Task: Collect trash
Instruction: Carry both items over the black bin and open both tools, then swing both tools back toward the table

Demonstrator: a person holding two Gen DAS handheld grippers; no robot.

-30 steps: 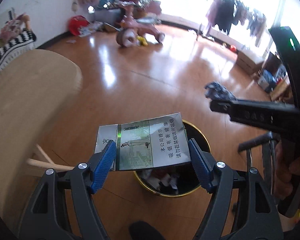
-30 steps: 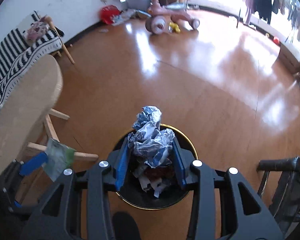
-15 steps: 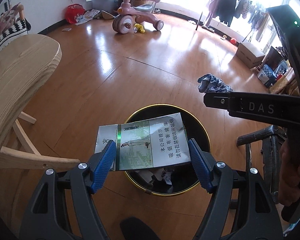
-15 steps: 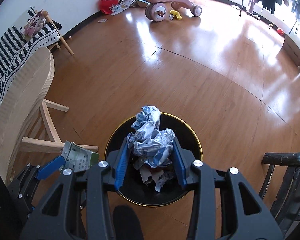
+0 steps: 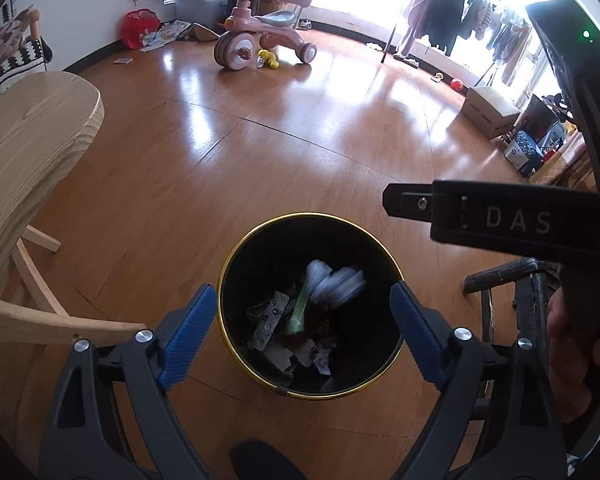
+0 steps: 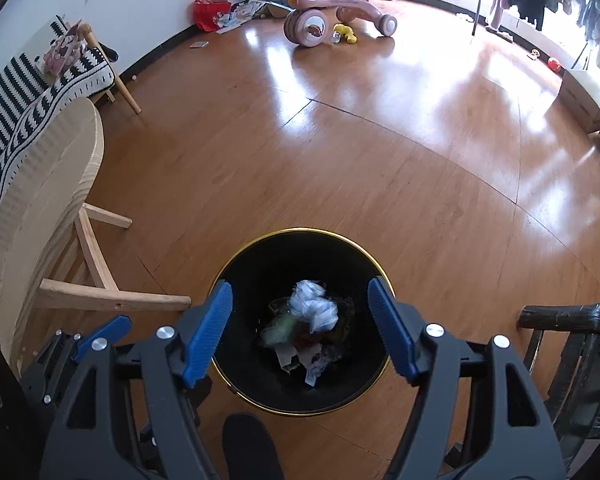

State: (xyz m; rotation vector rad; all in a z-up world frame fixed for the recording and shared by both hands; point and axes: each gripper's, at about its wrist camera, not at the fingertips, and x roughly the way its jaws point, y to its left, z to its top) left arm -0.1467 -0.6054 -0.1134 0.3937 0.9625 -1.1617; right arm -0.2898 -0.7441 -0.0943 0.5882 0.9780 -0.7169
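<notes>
Both grippers hang over the black gold-rimmed bin (image 5: 236, 280). The left gripper (image 5: 300, 328) and right gripper (image 6: 300, 324) have just spread their fingers, nothing between them. The crumpled wrapper (image 6: 314, 305) and cigarette pack (image 5: 299, 312) lie straight below, inside the bin.

The bin (image 6: 236, 384) is black with a gold rim; beyond it stand a pink tricycle (image 6: 332, 16) and a black-and-white striped cushion (image 6: 16, 120).
</notes>
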